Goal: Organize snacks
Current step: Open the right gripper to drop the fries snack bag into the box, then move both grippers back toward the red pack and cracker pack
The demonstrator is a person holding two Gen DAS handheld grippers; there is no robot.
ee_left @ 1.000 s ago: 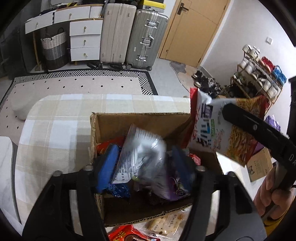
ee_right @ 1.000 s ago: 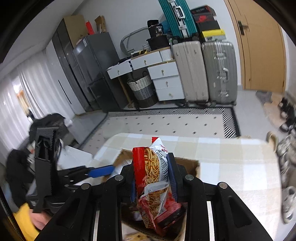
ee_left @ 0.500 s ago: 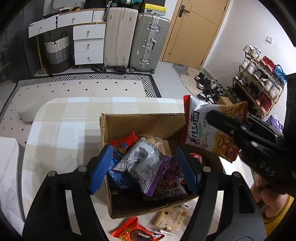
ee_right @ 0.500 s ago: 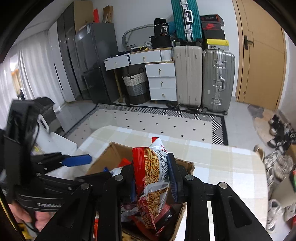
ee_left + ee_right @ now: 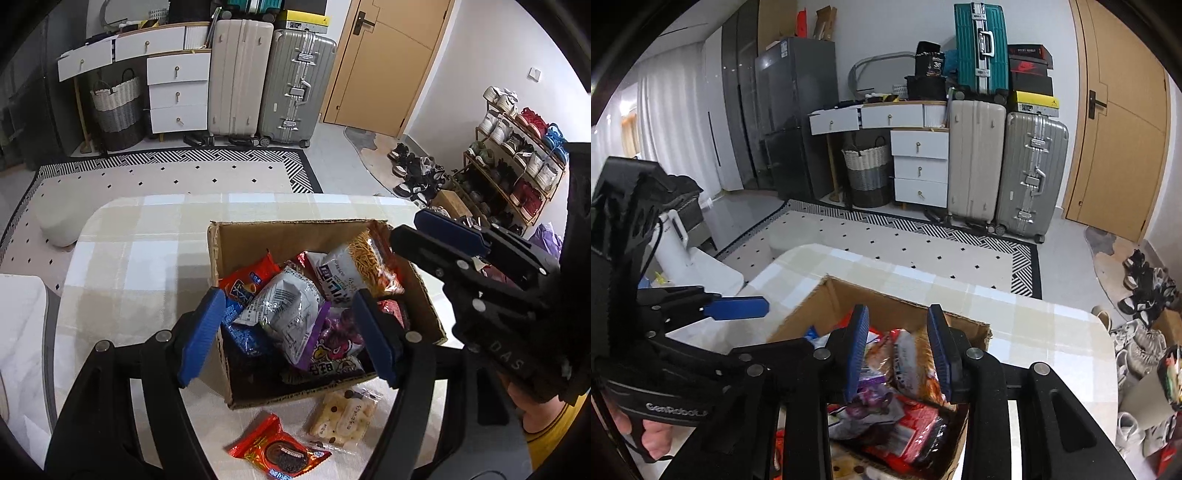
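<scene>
The right tool (image 5: 897, 350) is opening over the box (image 5: 258, 236), nothing pinched, its chip bag (image 5: 354, 269) lying inside, while the spread, empty left tool (image 5: 288, 336) is hovering nearer the packets (image 5: 280, 452) on the bench (image 5: 129, 266).

One cardboard box (image 5: 258, 240) sits on the counter (image 5: 140, 258). Two snack packs lie outside it: one red cookie pack (image 5: 279, 452) and one clear biscuit pack (image 5: 345, 415). There are two tools: left tool (image 5: 288, 338), right tool (image 5: 897, 350).
</scene>
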